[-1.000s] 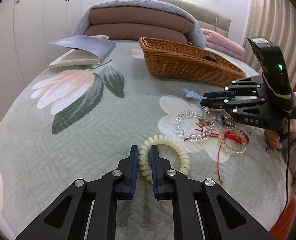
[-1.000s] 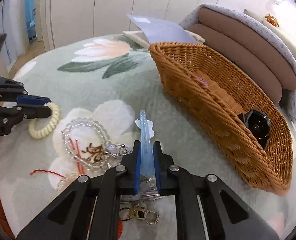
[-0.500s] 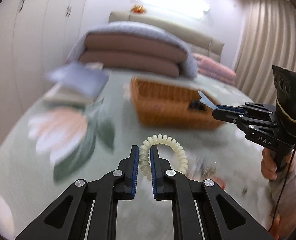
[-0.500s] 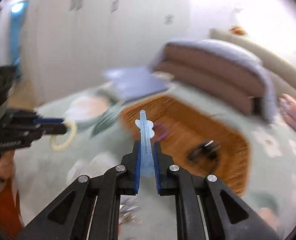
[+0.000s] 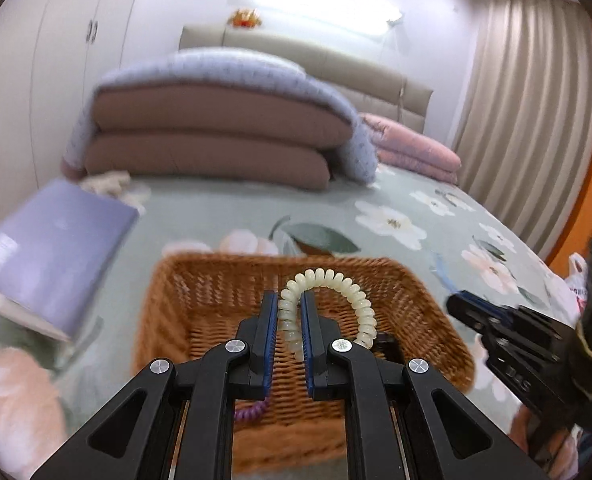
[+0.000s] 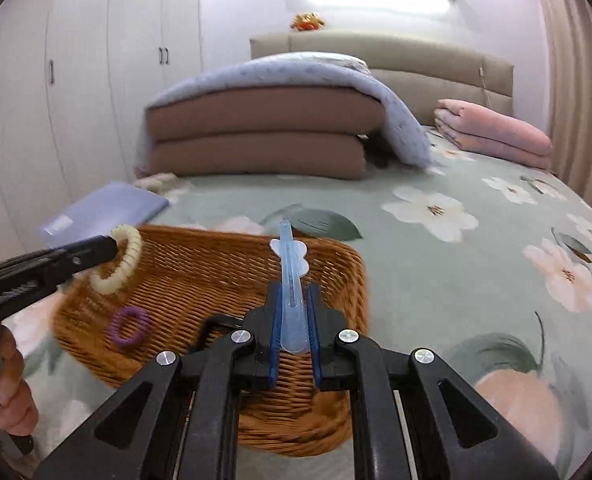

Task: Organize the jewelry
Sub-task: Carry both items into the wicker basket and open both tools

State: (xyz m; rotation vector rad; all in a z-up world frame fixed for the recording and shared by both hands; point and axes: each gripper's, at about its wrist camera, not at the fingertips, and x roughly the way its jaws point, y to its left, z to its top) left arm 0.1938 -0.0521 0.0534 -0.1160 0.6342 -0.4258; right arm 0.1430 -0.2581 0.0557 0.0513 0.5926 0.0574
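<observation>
Your left gripper (image 5: 288,312) has its jaws pinching the cream coil bracelet (image 5: 327,300), held above the wicker basket (image 5: 200,304) on the bed (image 6: 435,264). Your right gripper (image 6: 294,312) has its jaws pinching the pale blue hair clip (image 6: 290,276) over the basket's near rim. A purple coil ring (image 6: 130,328) lies inside the basket.

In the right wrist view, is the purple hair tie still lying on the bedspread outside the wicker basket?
No, the purple spiral hair tie lies on the woven floor inside the wicker basket, within its rim.
</observation>
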